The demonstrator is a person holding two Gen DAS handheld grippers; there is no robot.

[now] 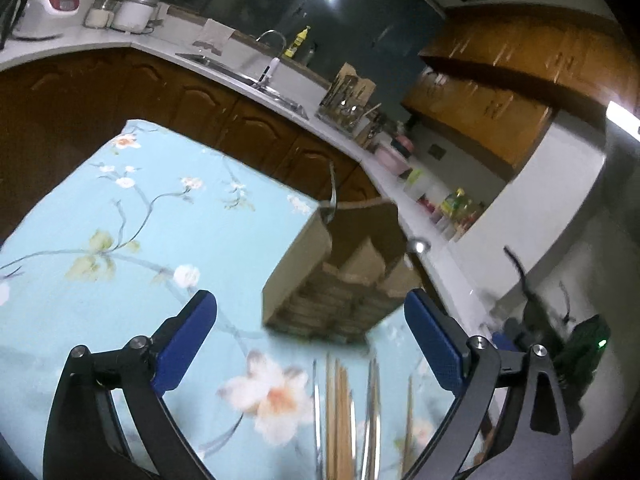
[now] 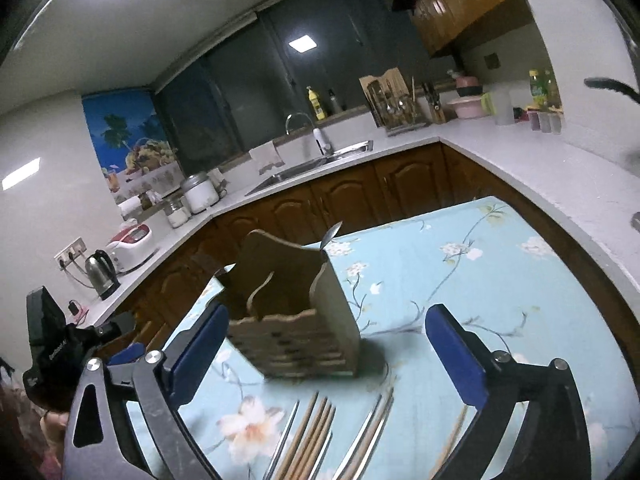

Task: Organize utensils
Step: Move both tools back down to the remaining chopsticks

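Currently both grippers are seen wide apart with nothing between the blue pads. The left gripper is held over the light-blue floral tablecloth, its jaws spread to either side of the view and clamped on nothing. The right gripper is likewise spread, nothing held.

A brown wooden utensil holder with a slatted front and inner dividers is stood upright on the cloth, ahead of both grippers and apart from them. In the right wrist view the holder is seen between the two spread fingers, further off, not touched. One metal spoon is stuck in the holder at its back corner, handle pointing up; the same spoon is seen poking above the holder's rim in the right view.

Loose utensils are laid flat on the cloth in front of the holder, near the grippers: a bundle of wooden chopsticks and silver metal utensils, blurred, type not told for certain. In the left view the chopsticks are seen low between the fingers, untouched.

Behind, a white kitchen counter with brown cabinets is seen.
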